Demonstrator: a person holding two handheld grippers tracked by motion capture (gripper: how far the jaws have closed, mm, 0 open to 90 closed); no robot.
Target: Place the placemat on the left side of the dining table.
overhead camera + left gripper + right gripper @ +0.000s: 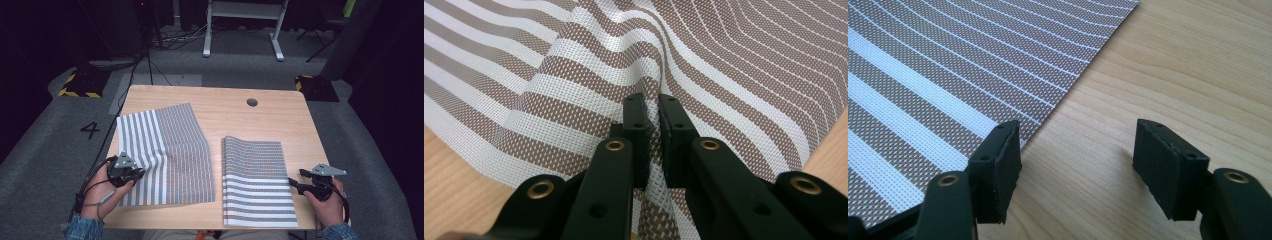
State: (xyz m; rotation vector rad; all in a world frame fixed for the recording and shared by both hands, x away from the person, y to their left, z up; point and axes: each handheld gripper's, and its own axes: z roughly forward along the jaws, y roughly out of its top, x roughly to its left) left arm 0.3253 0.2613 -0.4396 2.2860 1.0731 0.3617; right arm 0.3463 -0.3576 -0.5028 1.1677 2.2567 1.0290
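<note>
Two striped woven mats lie on the wooden table (235, 107). The left mat (170, 150) is rumpled and raised near its left edge, where my left gripper (134, 173) is shut on a pinched fold of it; in the left gripper view the fabric (589, 60) bunches up between the two black jaws of that gripper (652, 117). The right mat (257, 182) lies flat. My right gripper (295, 184) rests open just off that mat's right edge. In the right gripper view its jaws (1075, 150) stand wide apart over bare wood, with the mat's edge (963, 75) by the left jaw.
A round cable hole (252, 102) sits near the table's far edge. Beyond the table are grey carpet, a white desk frame (245, 27), cables and yellow-black floor markers (80, 85). Bare wood shows along the far side and the right edge.
</note>
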